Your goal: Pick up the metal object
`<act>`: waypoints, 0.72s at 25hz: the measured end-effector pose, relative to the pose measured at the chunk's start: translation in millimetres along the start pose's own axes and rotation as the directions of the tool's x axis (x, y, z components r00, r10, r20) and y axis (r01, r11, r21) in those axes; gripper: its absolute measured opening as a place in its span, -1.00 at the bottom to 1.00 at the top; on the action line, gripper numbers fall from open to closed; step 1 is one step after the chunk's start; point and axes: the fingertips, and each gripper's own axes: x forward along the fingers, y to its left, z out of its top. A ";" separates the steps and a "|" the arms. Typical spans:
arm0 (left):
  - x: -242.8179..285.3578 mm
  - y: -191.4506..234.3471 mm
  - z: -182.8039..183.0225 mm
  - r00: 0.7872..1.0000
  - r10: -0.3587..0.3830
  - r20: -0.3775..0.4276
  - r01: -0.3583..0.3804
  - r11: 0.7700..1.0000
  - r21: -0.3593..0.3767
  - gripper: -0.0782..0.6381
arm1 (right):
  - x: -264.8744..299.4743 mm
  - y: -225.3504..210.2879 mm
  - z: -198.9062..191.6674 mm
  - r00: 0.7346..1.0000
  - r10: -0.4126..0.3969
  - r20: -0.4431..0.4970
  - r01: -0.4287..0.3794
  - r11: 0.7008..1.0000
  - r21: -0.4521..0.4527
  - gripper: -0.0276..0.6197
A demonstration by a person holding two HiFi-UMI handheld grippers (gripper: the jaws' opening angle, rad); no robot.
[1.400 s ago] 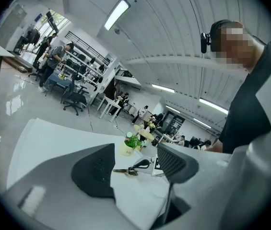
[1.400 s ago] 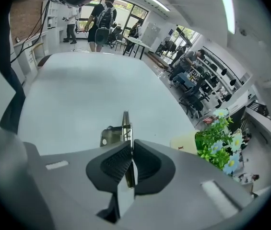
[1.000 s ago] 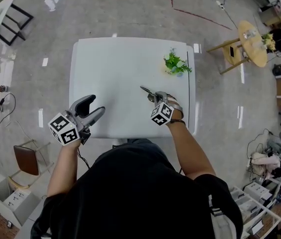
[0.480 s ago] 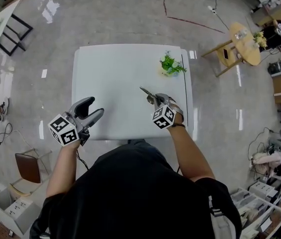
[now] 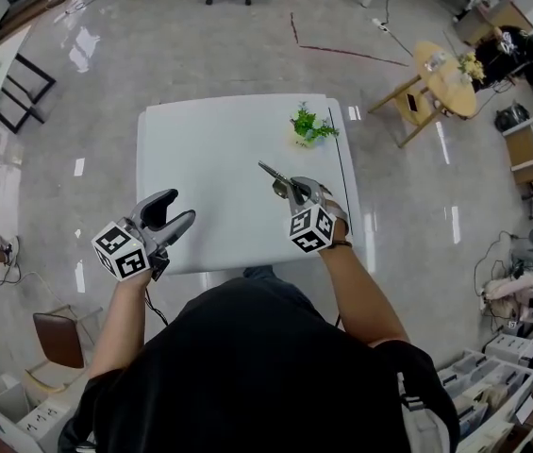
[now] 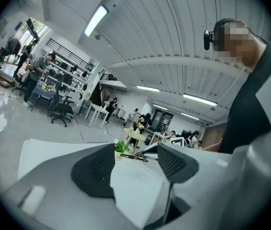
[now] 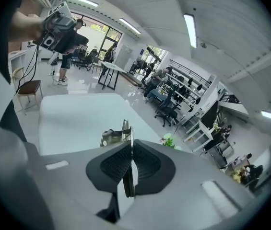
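The right gripper [image 7: 130,161] is clamping the thin metal object [image 7: 121,136] edge-on above the table [image 5: 200,149]; the left gripper [image 6: 134,163] is hanging open, empty. Likely risk: so narrow a pinch may be letting the piece pivot or slip.

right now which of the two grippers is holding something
The right gripper, shut on the thin flat silver metal object; the left gripper is open and empty.
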 end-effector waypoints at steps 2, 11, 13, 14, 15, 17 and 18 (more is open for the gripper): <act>-3.1 -3.0 0.9 1.000 -0.006 0.006 0.006 1.000 0.012 -0.04 | -12.7 -3.9 9.2 0.999 -0.019 0.027 0.018 0.999 0.033 -0.81; -19.4 -15.4 18.3 0.999 -0.023 0.028 0.021 0.998 0.055 -0.04 | -66.6 -26.5 46.7 0.986 -0.099 0.133 0.074 0.980 0.187 -0.81; -22.4 -19.1 16.3 0.999 -0.023 0.031 0.021 0.998 0.059 -0.04 | -76.9 -28.4 49.8 0.983 -0.112 0.148 0.082 0.977 0.196 -0.81; -23.5 -21.2 14.8 0.999 -0.025 0.031 0.023 0.998 0.061 -0.04 | -82.0 -28.9 50.8 0.981 -0.120 0.153 0.089 0.977 0.196 -0.81; -24.7 -23.5 13.5 0.999 -0.027 0.029 0.026 0.998 0.062 -0.04 | -87.2 -29.2 52.0 0.979 -0.128 0.159 0.096 0.976 0.195 -0.81; -27.9 -28.5 12.3 0.999 -0.034 0.023 0.033 0.997 0.066 -0.04 | -97.3 -28.9 55.9 0.975 -0.142 0.173 0.107 0.974 0.198 -0.81; -30.0 -31.0 12.2 0.999 -0.037 0.021 0.036 0.997 0.069 -0.04 | -102.3 -28.4 58.2 0.973 -0.148 0.179 0.111 0.973 0.201 -0.81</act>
